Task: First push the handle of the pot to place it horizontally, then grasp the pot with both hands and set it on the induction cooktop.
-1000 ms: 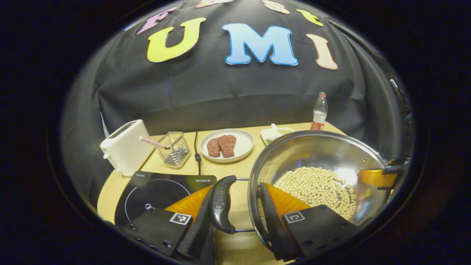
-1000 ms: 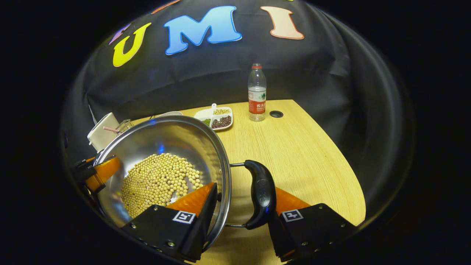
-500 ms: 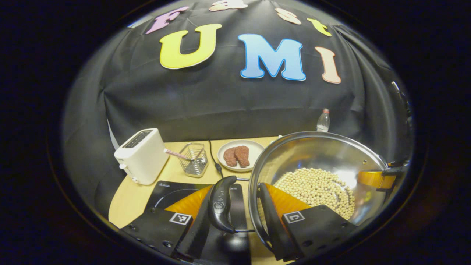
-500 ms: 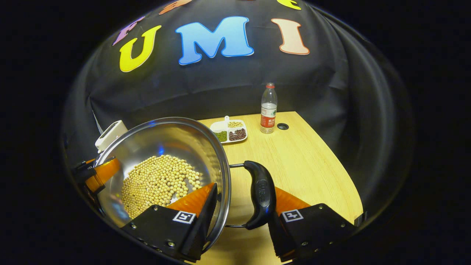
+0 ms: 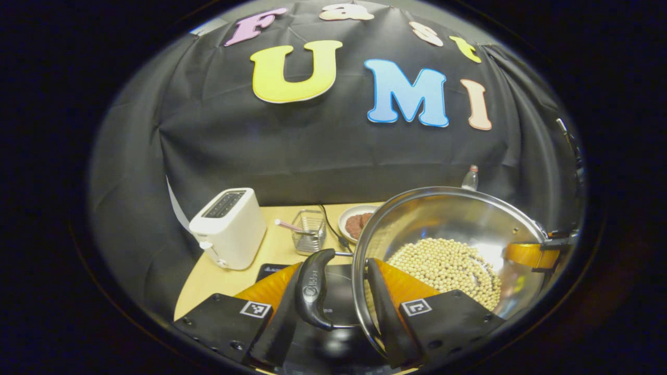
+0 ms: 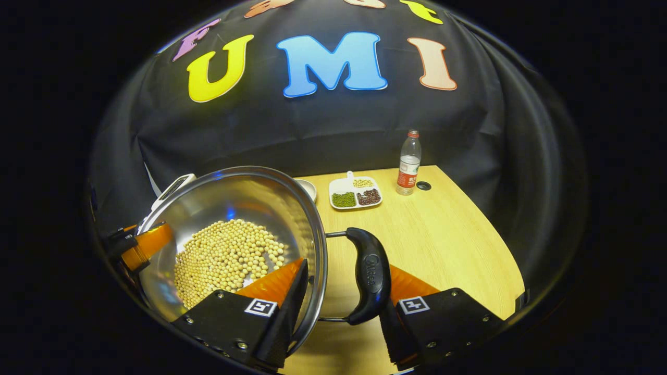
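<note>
Pot (image 5: 448, 229) is held by both side handles: left gripper (image 5: 338, 312) clamps the left handle (image 5: 312, 289) and rim, right gripper (image 6: 338, 304) the right handle (image 6: 371, 273) and rim. Handle push looks done. Judging by the left gripper view, the pot's left side is already above the induction cooktop (image 5: 333, 333); lowering and release remain. The pot holds soybeans (image 6: 226, 258). Beyond the cooktop: plate with meat (image 5: 354, 224), wire basket (image 5: 308, 237). Divided dish of beans (image 6: 355, 192) sits right of the pot.
</note>
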{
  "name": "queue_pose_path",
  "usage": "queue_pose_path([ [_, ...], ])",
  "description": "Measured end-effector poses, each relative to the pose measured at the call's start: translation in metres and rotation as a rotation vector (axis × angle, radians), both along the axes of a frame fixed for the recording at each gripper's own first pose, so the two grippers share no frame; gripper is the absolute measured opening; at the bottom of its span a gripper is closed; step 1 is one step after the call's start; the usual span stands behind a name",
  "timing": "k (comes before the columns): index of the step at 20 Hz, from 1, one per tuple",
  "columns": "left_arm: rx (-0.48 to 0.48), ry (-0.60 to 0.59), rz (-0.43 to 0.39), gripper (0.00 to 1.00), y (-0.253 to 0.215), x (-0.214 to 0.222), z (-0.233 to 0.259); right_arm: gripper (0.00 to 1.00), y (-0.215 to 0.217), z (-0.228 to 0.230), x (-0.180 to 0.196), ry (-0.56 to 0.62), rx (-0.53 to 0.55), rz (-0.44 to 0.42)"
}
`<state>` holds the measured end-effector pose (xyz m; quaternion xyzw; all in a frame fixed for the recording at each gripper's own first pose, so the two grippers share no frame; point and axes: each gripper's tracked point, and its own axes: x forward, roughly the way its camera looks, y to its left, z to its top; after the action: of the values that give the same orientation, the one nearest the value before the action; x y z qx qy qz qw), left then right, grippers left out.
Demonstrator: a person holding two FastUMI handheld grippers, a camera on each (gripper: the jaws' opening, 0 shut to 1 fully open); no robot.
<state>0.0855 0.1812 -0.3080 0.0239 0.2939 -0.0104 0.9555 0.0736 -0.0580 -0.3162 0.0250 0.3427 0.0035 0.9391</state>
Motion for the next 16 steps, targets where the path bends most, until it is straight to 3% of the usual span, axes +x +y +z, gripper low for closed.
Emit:
queue_pose_path([
  [7,-0.007,-0.001,0.037,0.76,0.048,0.0,0.01,0.7,-0.005,-0.001,0.005,0.014,0.011,0.034],
  [16,-0.004,0.037,0.079,0.8,0.104,-0.001,-0.017,0.7,-0.011,-0.001,0.021,0.056,0.017,0.077],
])
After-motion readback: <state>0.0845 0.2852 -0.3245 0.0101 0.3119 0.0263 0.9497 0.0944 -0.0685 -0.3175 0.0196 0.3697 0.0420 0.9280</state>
